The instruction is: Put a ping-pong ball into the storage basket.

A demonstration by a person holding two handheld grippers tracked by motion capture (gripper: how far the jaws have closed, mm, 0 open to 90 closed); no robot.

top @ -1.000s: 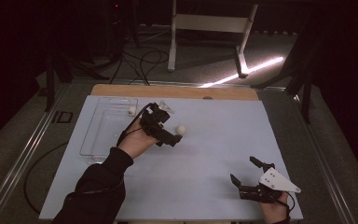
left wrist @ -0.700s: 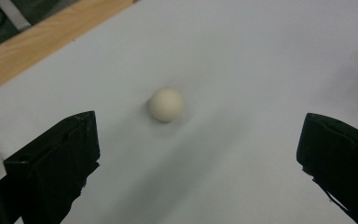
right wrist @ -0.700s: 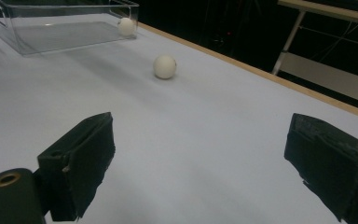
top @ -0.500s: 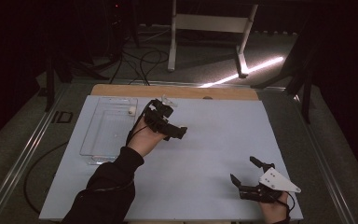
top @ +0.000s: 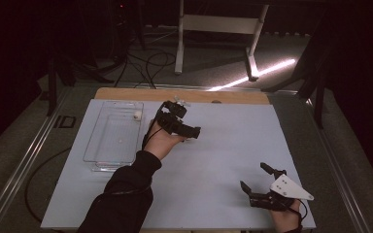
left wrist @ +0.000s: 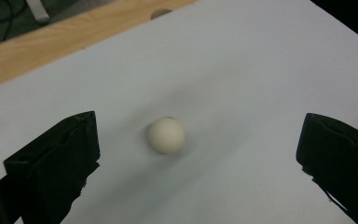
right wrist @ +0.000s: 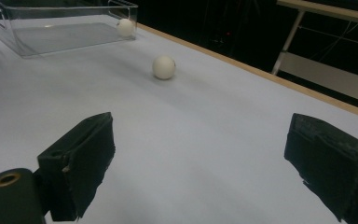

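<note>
Fingers [left wrist: 56, 163] of the left gripper [left wrist: 196, 168] gape wide, holding nothing; the white ball [left wrist: 167, 135] sits dead centre between them on the tabletop [left wrist: 261, 70], slightly ahead.

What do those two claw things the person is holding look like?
Each hand-held gripper is black with two chunky, rough-edged jaws. The left one trails a black cable, and that arm wears a dark sleeve. The right one carries a pale three-cornered plate.

Dim lab: bare test table [top: 223, 160], floor cables [top: 141, 63].
</note>
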